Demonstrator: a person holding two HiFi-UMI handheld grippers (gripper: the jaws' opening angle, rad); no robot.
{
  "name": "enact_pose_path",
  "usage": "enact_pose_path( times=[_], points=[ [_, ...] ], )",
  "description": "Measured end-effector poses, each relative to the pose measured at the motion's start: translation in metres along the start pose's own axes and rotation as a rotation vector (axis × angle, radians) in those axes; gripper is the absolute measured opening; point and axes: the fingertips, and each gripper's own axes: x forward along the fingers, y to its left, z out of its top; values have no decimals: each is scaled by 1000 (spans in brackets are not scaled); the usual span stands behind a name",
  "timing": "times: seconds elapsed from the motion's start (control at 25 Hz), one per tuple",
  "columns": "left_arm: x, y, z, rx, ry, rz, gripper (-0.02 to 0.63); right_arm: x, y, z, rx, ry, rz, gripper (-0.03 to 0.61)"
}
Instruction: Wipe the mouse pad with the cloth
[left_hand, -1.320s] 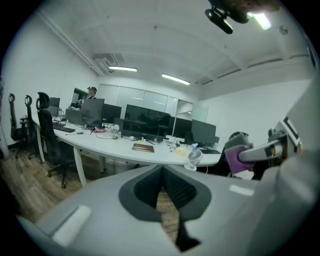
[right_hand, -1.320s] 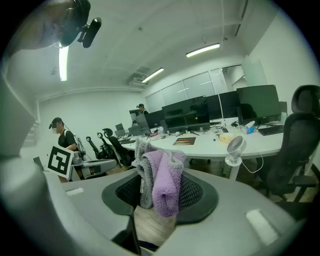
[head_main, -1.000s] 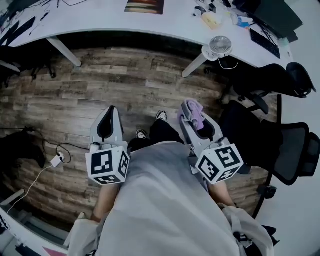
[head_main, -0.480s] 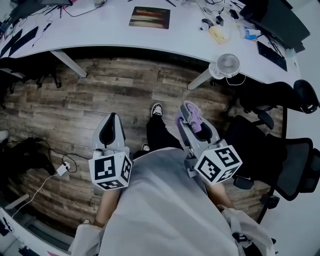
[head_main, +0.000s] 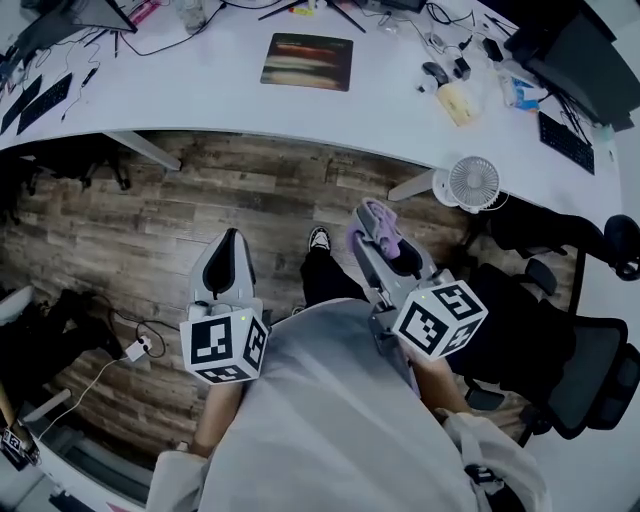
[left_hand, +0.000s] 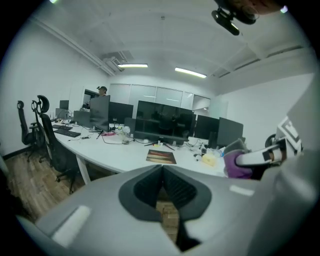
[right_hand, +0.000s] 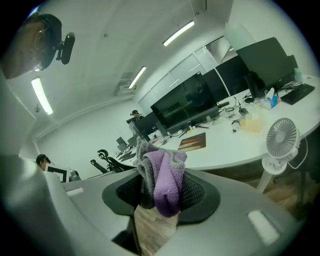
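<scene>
Plank flooring (head_main: 250, 200) of worn, grey-brown wood runs under a long white desk (head_main: 200, 95) with a curved front edge and slanted white legs. A row of dark monitors (left_hand: 162, 120) stands along the desk's far side, with cables, a black keyboard (head_main: 565, 140) and small clutter spread near them. A white round desk fan (head_main: 472, 183) sits at the desk's near edge on the right, and black mesh office chairs (head_main: 590, 370) crowd the floor beside it. A white plug with its cord (head_main: 138, 349) lies on the floor at the left.

The mouse pad (head_main: 307, 61) is a flat dark rectangle with blurred reddish and pale bands, lying on the desk well ahead of both grippers, with nothing on it.

The person stands back from the desk, holding both grippers at waist height over the floor. The left gripper (head_main: 229, 243) has its ribbed black pads pressed together with nothing between them. The right gripper (head_main: 372, 215) is clamped on the cloth (head_main: 385, 228), a soft, fluffy bundle, purple on one side and grey on the other, folded over and bulging out above the jaws. It is well apart from the mouse pad.
</scene>
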Motion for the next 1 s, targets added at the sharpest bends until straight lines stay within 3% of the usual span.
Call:
enact_pose_path(
  times=[0.56,1.0],
  points=[
    [159,-15,69,53,24,-1,0,116,-83,99,35,33,56,164],
    [223,10,85,58,49,-30,0,171,-89,121,61,74,66,166]
  ],
)
